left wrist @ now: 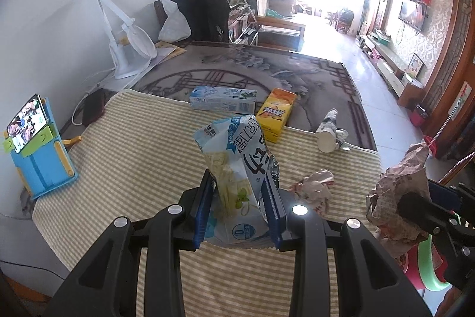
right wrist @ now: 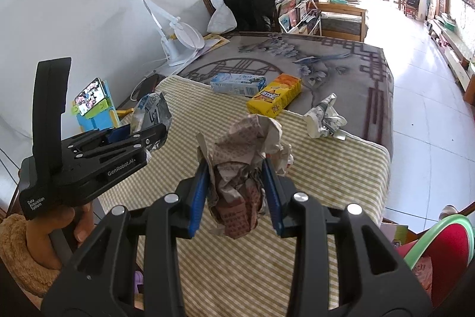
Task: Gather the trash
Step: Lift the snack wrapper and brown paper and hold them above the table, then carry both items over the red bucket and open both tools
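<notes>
Crumpled paper wrapper [right wrist: 237, 186] pinched in right tongs [right wrist: 236, 192], milk carton [left wrist: 237, 168] pinched in left tongs [left wrist: 237, 207]; keep both squeezes firm while carrying toward the green-rimmed bin [right wrist: 439, 230] off the desk's [right wrist: 326, 168] near right corner.

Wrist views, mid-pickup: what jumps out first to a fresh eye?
Both tools are loaded: the left tool clamps a blue-and-white snack bag, the right tool a crumpled brown paper wrapper. On the bed beyond lie a yellow box and a crushed paper cup.
</notes>
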